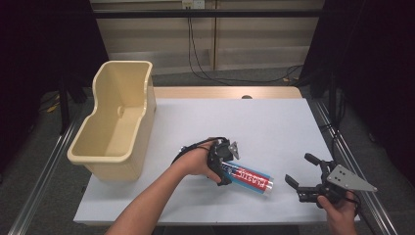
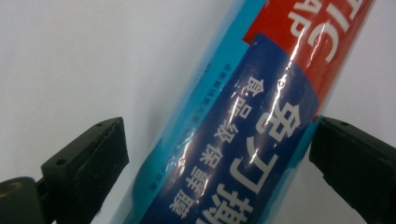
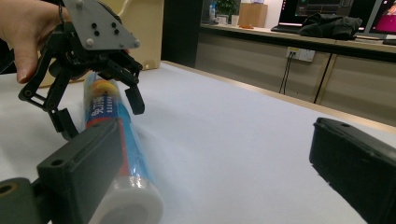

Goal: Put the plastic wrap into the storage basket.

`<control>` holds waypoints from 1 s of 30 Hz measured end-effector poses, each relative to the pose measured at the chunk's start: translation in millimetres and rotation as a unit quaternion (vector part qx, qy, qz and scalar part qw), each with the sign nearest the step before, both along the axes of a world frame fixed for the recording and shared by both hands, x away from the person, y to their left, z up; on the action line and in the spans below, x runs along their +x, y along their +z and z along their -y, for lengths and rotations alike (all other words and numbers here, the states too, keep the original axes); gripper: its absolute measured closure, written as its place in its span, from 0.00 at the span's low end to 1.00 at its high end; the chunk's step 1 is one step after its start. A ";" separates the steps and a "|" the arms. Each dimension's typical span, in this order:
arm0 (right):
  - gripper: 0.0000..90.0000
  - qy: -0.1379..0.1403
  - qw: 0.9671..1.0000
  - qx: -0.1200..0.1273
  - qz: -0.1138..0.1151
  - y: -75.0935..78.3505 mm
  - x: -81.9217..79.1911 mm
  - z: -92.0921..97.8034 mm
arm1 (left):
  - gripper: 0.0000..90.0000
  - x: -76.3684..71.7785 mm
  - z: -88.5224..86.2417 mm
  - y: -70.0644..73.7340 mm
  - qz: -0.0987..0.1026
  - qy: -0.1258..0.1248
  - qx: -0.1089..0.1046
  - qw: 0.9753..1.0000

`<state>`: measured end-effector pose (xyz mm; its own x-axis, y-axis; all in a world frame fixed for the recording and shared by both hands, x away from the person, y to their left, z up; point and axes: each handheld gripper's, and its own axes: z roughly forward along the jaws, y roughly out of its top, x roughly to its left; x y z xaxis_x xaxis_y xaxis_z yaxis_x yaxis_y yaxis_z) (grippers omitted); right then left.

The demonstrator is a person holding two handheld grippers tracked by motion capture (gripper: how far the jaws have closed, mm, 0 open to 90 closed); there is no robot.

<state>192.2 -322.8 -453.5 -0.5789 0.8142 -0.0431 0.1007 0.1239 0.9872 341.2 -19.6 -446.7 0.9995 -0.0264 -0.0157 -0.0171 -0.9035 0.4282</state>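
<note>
Between left gripper [image 2: 219,154] jaws, wrap roll [image 2: 261,116].

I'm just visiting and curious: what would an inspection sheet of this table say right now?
Surface: white table top, bare across the middle and back.
Job's things: roll of plastic wrap lying on its side near the front edge; beige plastic bin at the left, nothing seen inside.
Clutter: nothing seen.
Grippers: left tongs open, jaws either side of the roll, one jaw apart from it; right tongs open, beside the roll's end, holding nothing.
Cables: black cables hang from a wall socket to the floor behind the table.
Surroundings: wood panelling behind; dark curtains at both sides.
</note>
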 end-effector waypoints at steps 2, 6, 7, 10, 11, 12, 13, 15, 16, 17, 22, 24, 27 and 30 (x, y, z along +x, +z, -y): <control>0.03 0.000 1.000 0.001 -0.001 -0.2 0.0 0.1 | 0.07 -0.5 2.3 -2.5 -0.002 -0.002 0.004 1.000; 0.03 0.002 1.000 -0.001 -0.001 -0.3 0.2 -0.1 | 0.10 -1.1 4.7 -5.9 0.004 -0.009 0.012 1.000; 0.03 0.001 1.000 0.000 -0.002 -0.3 0.1 -0.3 | 0.11 -1.2 4.8 -5.9 0.002 -0.009 0.012 1.000; 0.03 0.002 1.000 -0.001 -0.003 -0.6 0.2 -0.3 | 0.16 -0.8 5.1 -4.6 0.000 -0.019 0.023 1.000; 0.03 0.002 1.000 -0.001 -0.003 -0.6 0.4 -0.4 | 0.16 -0.8 5.5 -4.8 -0.001 -0.019 0.024 1.000; 0.03 0.002 1.000 -0.001 -0.003 -0.7 0.5 -0.4 | 0.16 -0.8 5.9 -4.7 0.002 -0.022 0.028 0.999; 0.03 0.003 1.000 -0.001 -0.004 -0.8 0.6 -0.5 | 0.17 -1.2 6.2 -5.0 0.005 -0.023 0.030 0.999; 0.03 0.002 1.000 0.001 -0.004 -0.8 0.7 -1.1 | 0.18 -2.2 6.2 -5.5 0.007 -0.021 0.030 0.999; 0.03 0.003 1.000 -0.002 -0.003 -0.8 0.5 -1.2 | 0.18 -3.3 6.4 -5.5 0.011 -0.019 0.033 0.999; 0.03 0.004 1.000 -0.001 -0.003 -0.6 0.0 -1.4 | 0.18 -4.6 6.2 -5.7 0.016 -0.018 0.032 0.999; 0.03 0.002 1.000 -0.001 -0.003 -0.6 0.0 -0.9 | 0.19 -10.1 7.4 -4.0 0.035 -0.016 0.045 0.998; 0.03 0.002 1.000 -0.001 -0.004 -0.6 0.0 -0.7 | 0.21 -12.5 9.4 -1.2 0.039 -0.002 0.064 0.997; 0.03 0.002 1.000 -0.001 -0.002 -0.6 -0.1 -0.7 | 0.27 -11.7 9.7 0.7 0.037 0.006 0.075 0.996; 0.03 0.002 1.000 0.000 -0.003 -0.7 0.1 -0.1 | 0.34 -7.8 7.8 5.9 0.015 0.044 0.079 0.996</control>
<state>192.3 -322.7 -454.1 -0.5829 0.8116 -0.0399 0.1055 0.1242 0.9866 333.3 -27.3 -440.7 0.9980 0.0610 0.0164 0.0540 -0.9584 0.2804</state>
